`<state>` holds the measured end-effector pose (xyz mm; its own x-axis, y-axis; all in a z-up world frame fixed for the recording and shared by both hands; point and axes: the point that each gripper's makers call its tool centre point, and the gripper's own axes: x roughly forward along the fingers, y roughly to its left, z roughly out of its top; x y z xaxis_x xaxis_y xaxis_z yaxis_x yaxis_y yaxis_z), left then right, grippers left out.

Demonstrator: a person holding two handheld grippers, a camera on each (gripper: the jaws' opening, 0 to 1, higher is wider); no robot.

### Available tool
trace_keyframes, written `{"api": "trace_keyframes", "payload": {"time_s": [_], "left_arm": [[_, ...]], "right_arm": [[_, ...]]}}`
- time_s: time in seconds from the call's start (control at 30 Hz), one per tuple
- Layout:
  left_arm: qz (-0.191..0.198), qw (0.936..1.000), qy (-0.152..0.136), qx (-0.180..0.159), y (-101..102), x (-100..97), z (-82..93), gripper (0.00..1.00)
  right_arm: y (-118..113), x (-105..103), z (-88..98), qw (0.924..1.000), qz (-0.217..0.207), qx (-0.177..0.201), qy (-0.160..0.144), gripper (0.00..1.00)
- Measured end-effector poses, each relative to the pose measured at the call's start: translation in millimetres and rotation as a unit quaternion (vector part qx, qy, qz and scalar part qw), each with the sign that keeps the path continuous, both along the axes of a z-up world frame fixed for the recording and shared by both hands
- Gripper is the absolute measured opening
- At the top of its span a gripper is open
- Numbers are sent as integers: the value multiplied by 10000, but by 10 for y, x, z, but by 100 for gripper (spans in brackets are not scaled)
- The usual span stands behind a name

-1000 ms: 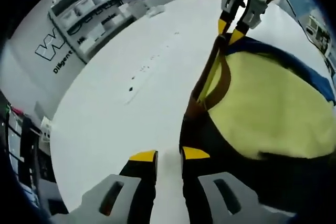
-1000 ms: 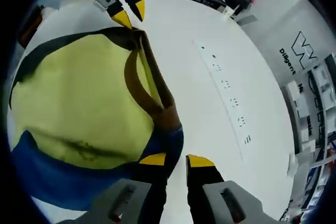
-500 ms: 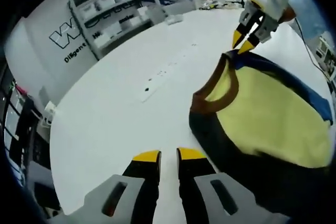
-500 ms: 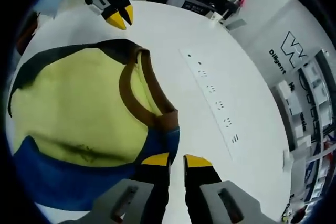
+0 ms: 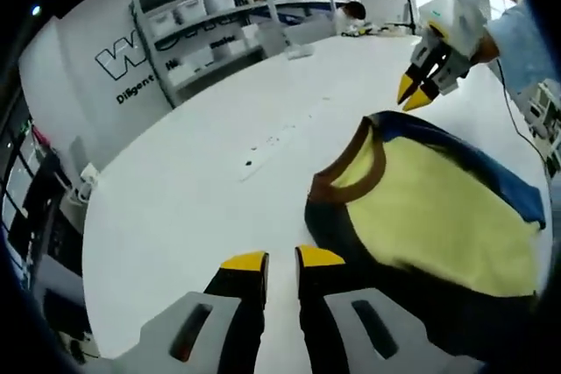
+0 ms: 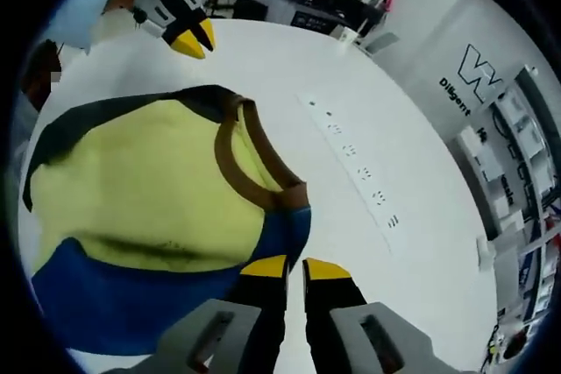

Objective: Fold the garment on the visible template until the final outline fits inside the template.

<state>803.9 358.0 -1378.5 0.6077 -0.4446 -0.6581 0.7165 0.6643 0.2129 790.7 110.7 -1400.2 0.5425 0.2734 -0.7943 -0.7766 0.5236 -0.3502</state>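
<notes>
A yellow garment (image 5: 429,216) with a brown neckband (image 5: 355,164) and dark blue edges lies flat on the white table (image 5: 175,208). My left gripper (image 5: 281,259) hovers just beside its near shoulder edge, jaws close together with nothing between them. My right gripper (image 5: 414,94) hangs above the far shoulder, tips together, not touching the cloth. In the right gripper view the garment (image 6: 140,181) spreads to the left of my right gripper (image 6: 295,267). There the left gripper (image 6: 193,41) floats above the garment's far corner.
A strip with a row of small dark marks (image 6: 364,172) runs across the table to the right of the garment. Shelves with white bins (image 5: 219,6) line a lettered wall. A person's light blue sleeve (image 5: 530,32) shows behind the right gripper.
Both grippers have come off the garment's shoulder corners and lifted away. The stretched neckband has slackened, and the garment has settled flat on the table.
</notes>
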Motion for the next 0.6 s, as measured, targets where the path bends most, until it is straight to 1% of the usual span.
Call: {"api": "trace_keyframes", "payload": {"time_s": [0.2, 0.37, 0.6], "left_arm": [[56, 10000, 7, -19, 47, -86, 25, 11], [70, 10000, -7, 3, 76, -144, 80, 12], [18, 10000, -67, -57, 78, -307, 167, 13]], "right_arm": [[3, -112, 37, 10000, 3, 40, 5, 0], [13, -185, 83, 10000, -25, 95, 0, 0], [74, -350, 143, 9997, -18, 238, 51, 3]]}}
